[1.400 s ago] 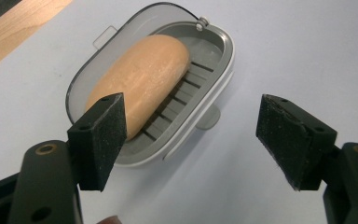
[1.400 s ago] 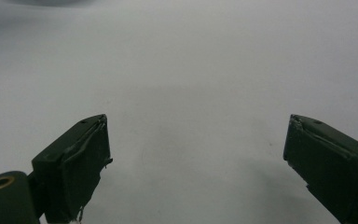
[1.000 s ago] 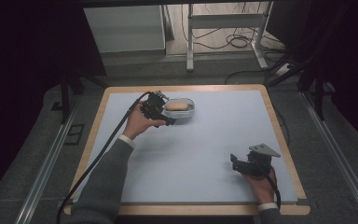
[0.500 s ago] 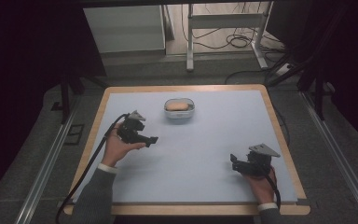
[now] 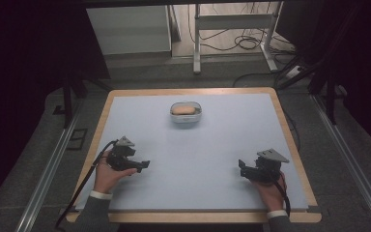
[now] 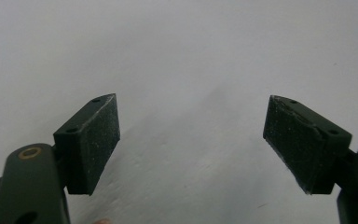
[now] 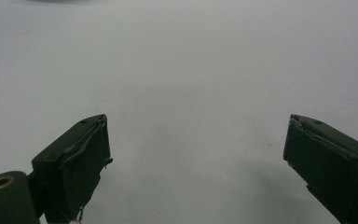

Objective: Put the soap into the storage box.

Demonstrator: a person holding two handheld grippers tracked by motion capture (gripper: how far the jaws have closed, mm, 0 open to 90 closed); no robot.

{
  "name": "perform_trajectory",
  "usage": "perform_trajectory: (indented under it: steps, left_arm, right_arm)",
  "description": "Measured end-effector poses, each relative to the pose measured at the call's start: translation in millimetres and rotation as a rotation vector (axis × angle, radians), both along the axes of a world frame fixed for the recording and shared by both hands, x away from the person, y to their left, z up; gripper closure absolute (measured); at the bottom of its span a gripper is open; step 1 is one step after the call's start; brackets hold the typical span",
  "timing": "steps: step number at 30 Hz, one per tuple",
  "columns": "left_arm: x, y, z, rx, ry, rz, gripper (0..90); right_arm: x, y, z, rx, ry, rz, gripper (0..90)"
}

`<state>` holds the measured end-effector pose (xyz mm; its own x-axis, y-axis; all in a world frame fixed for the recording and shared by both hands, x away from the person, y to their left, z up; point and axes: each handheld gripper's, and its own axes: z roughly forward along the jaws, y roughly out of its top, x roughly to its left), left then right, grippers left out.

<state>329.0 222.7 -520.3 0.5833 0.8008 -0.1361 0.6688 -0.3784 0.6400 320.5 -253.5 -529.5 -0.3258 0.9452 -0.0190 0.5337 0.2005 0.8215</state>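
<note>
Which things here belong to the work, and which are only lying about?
Belong to the work:
- bowl holding a bun
- left tongs, open and empty
- right tongs, open and empty

Only lying about:
- cables on the floor
- metal frame behind the table

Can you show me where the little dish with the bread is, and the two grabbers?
Dish (image 5: 187, 120): high view, near rim.
Left gripper (image 5: 144, 166): high view, jaw tips.
Right gripper (image 5: 242, 168): high view, jaw tips.

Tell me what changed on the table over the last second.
The left tongs let go at the container holding the bread roll and pulled back to the near left of the mat, their jaws just opening, nothing between them. The right tongs and the container stayed put.
</note>
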Motion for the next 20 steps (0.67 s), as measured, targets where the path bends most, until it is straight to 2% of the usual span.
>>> perform_trajectory:
  steps: [10,17,20]
  left_arm:
    - [0.5,-2.7,-4.7,0.010,0.012,-0.019,18.1]
    - [-1.3,-1.3,-2.9,-0.005,0.003,-0.015,17.9]
    - [-2.4,-1.8,-2.7,-0.009,0.004,-0.015,17.9]
  right_arm:
    - [-0.2,-0.5,0.2,0.006,0.000,0.004,7.2]
    - [-0.2,-1.4,0.2,0.013,-0.004,0.007,7.1]
    - [1.0,-2.4,0.1,0.021,0.007,0.011,7.1]
